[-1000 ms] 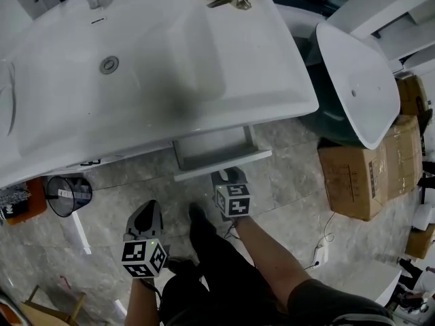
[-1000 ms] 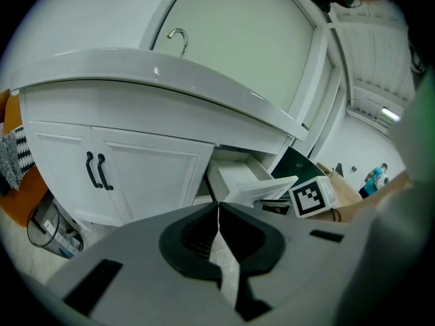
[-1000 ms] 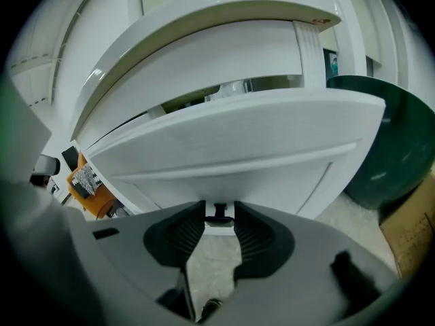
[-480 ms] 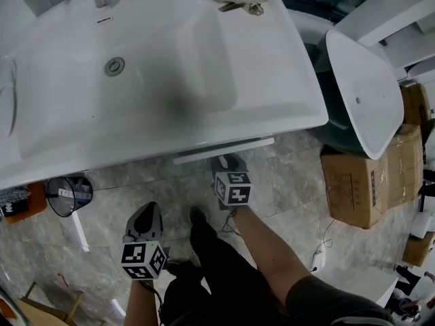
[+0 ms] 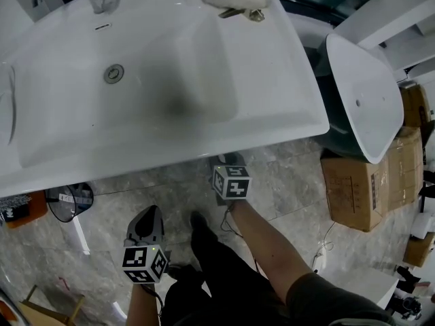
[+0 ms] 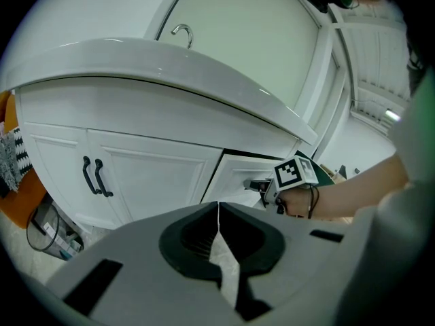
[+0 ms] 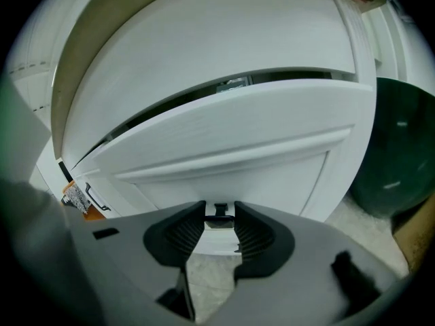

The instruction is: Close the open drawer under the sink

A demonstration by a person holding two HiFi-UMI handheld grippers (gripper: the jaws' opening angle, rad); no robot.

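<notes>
The white drawer (image 7: 238, 148) fills the right gripper view, with only a thin dark gap along its top. My right gripper (image 7: 219, 216) is shut on its small black handle (image 7: 219, 210), which spans the gap between the pads. In the head view that gripper (image 5: 230, 159) reaches under the front rim of the white sink (image 5: 204, 141), which hides the drawer. In the left gripper view the drawer front (image 6: 234, 176) stands slightly out of the cabinet. My left gripper (image 5: 146, 224) hangs lower left over the floor, its jaws (image 6: 218, 212) shut and empty.
Cabinet doors with black handles (image 6: 95, 176) are left of the drawer. A black wire bin (image 5: 66, 199) and an orange object (image 5: 20, 210) sit under the sink's left side. A white basin on a dark green stand (image 5: 363, 94) and cardboard boxes (image 5: 367, 182) are at right.
The drawer has slid in under the sink, from sticking well out to hidden beneath the rim. My right gripper moved with it toward the cabinet. The left gripper barely moved.
</notes>
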